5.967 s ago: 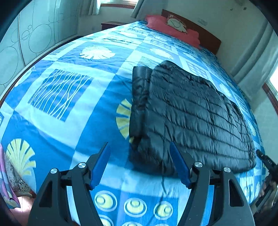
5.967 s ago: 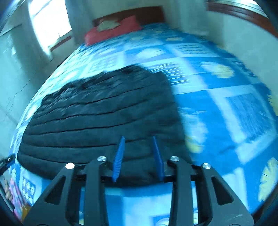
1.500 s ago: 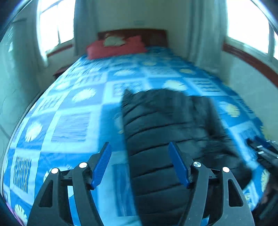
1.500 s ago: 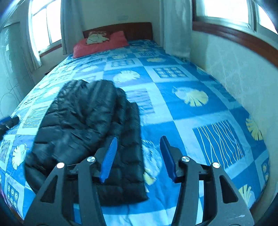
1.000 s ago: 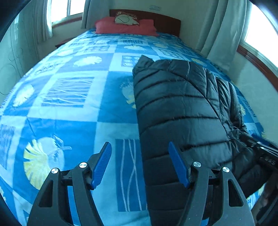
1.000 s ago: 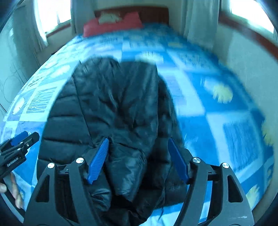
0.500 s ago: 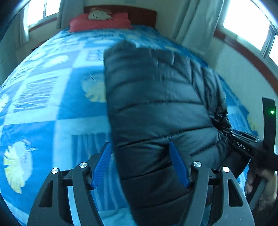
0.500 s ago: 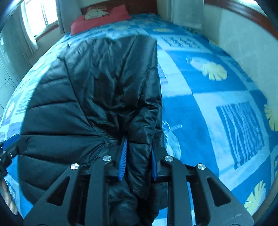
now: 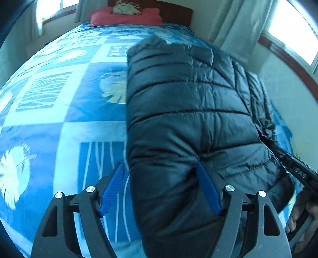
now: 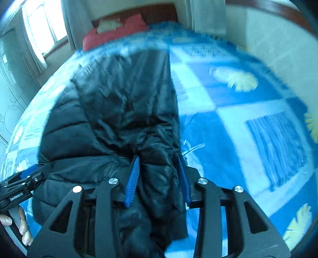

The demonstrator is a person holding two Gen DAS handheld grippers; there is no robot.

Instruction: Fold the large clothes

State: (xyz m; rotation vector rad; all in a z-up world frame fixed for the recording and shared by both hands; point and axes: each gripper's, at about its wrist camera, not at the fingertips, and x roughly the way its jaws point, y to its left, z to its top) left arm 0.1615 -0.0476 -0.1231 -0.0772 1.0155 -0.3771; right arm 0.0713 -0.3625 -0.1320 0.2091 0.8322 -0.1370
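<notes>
Left wrist view. Black puffer jacket (image 9: 188, 111) lying lengthwise on the bed (image 9: 59, 111), running from the near foot edge toward the headboard end, right of the bed's middle. Already narrowed into a long strip, the left edge straight and doubled over. Left gripper (image 9: 161, 188) at the jacket's near left corner, jaws wide: one blue finger (image 9: 112, 186) outside over the bedspread, the other pressed into the padding, the corner lying between them but not pinched. Right-hand tool and hand (image 9: 302, 218) partly visible at the jacket's near right side. Red pillow (image 9: 127, 13) at the head of the bed, well apart from the jacket.

Right wrist view, blurred. Same jacket (image 10: 111, 119), here with a sleeve or side panel laid back over the body along its right edge, crumpled rather than flat. Right gripper (image 10: 159, 178) at the near right corner, jaws narrow and clamped on a thick fold of that layer. Left tool (image 10: 21, 182) visible at the near left corner.

Judgement on progress: lengthwise folds apparently done, so roughly the middle of the task. Left to do: closing the left jaws on their corner, carrying the near end up toward the collar end to halve the strip, then flattening. Puffy filling likely to spring open, slick shell likely to slip from a loose grip.
</notes>
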